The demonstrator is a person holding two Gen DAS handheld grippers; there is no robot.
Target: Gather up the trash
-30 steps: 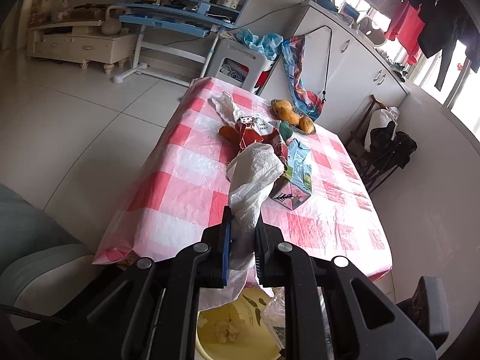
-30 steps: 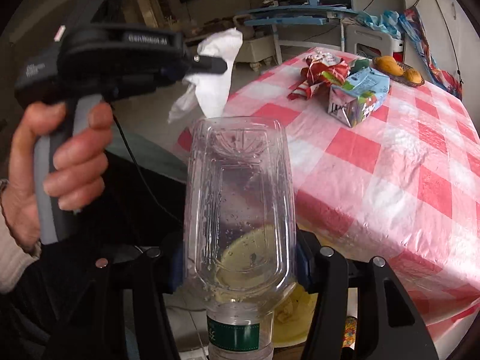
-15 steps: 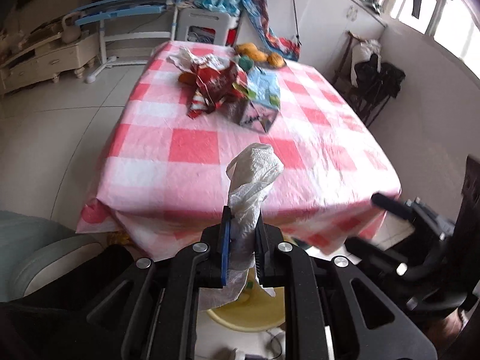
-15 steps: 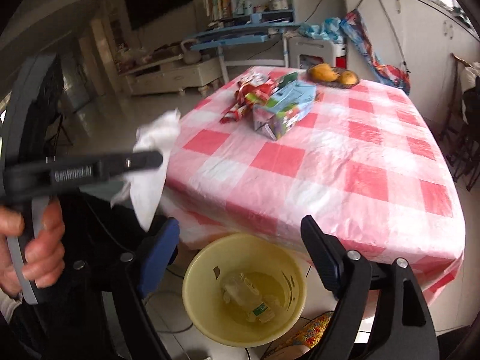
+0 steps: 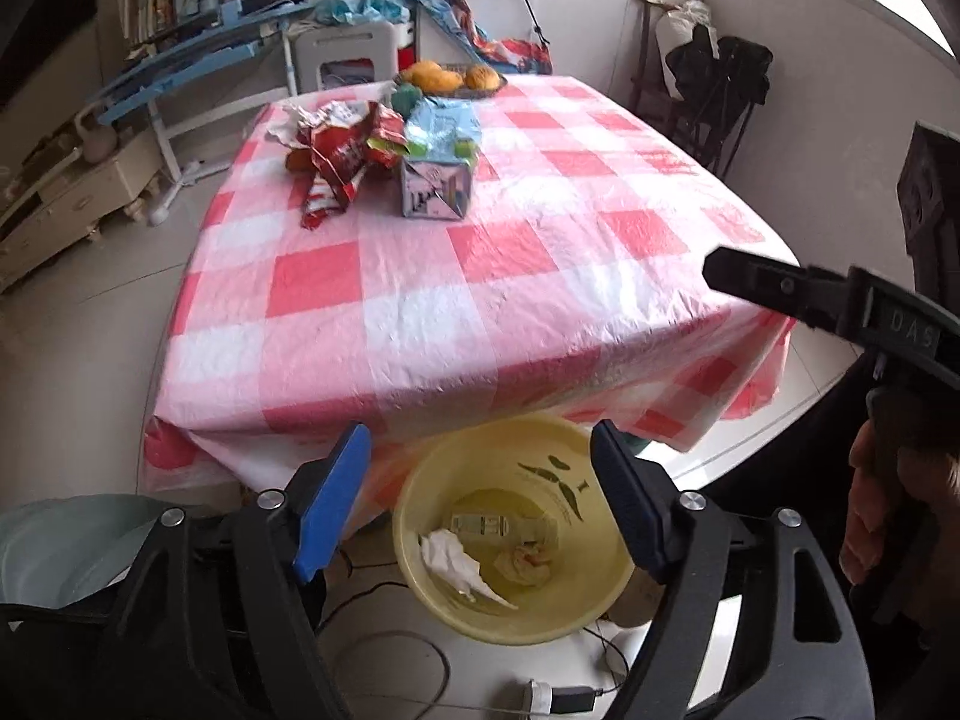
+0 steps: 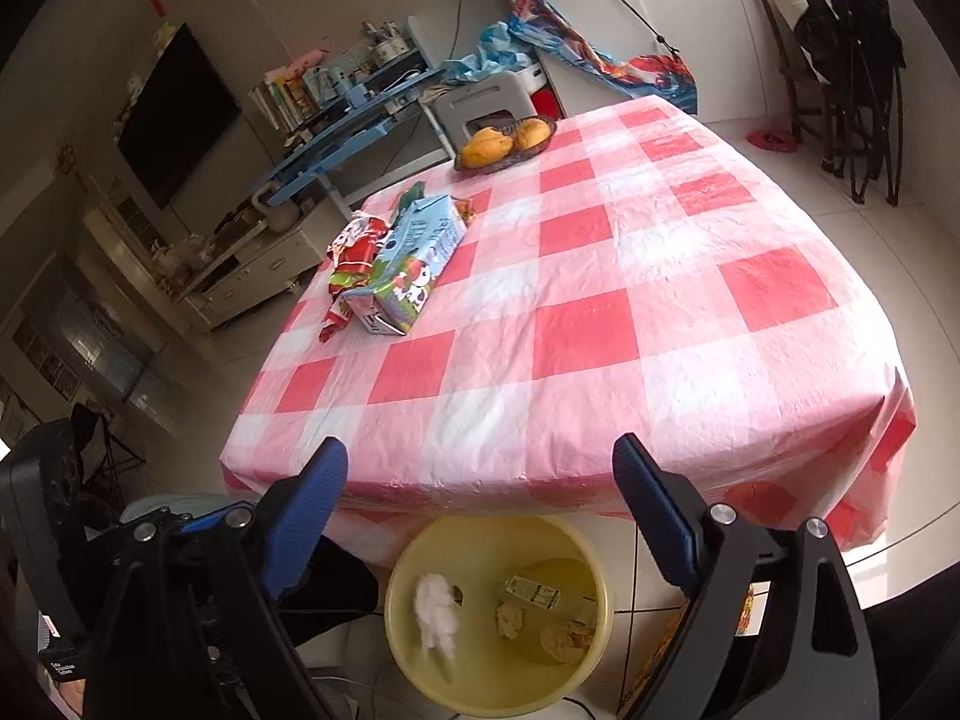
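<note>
Yellow plastic bin (image 5: 600,594) at lower centre already holds a white tissue (image 5: 450,558) and a bottle; the left gripper (image 5: 480,498) is opening, the right gripper (image 6: 480,516) spread, both empty. Red crumpled wrappers (image 5: 342,156) and a blue milk carton (image 5: 438,162) remain on the table, upper left.

black claw (image 5: 480,498), blue pads (image 5: 333,504), silver screws

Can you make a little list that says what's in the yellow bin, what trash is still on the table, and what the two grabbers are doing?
bin: round yellow plastic bin on the floor by the table
in bin: crumpled white plastic bag, clear plastic bottle, crumpled scraps
on table: blue milk carton, red snack wrappers
not trash: basket of oranges
left gripper: opening, nothing between its jaws
right gripper: open, empty
</note>
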